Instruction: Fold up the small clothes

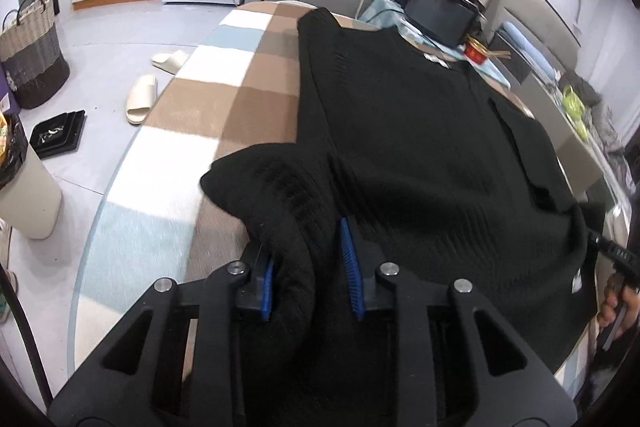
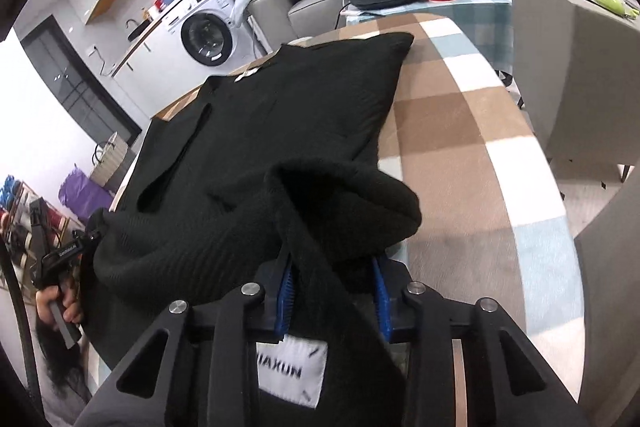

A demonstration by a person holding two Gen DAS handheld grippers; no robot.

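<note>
The black sweater (image 1: pixel 420 147) looked like matt ribbed knit, with a woven white cloth label (image 2: pixel 291 373). A fleecy checked blanket (image 1: pixel 208 99) covered the bench. Both grippers were matt black plastic with ridged blue pads (image 1: pixel 351 267) and shiny metal pins (image 2: pixel 252 289).

Black knit sweater (image 1: pixel 420 147), ribbed, spread mostly flat over the checked blanket (image 1: pixel 224 83). Near hem corners bunched and lifted into folds; white woven label (image 2: pixel 291 371) showing at the near edge.

A black ribbed knit sweater (image 1: pixel 420 131) lies ahead of blue-padded grippers on a brown, white and pale-blue checked blanket (image 1: pixel 224 95).
</note>
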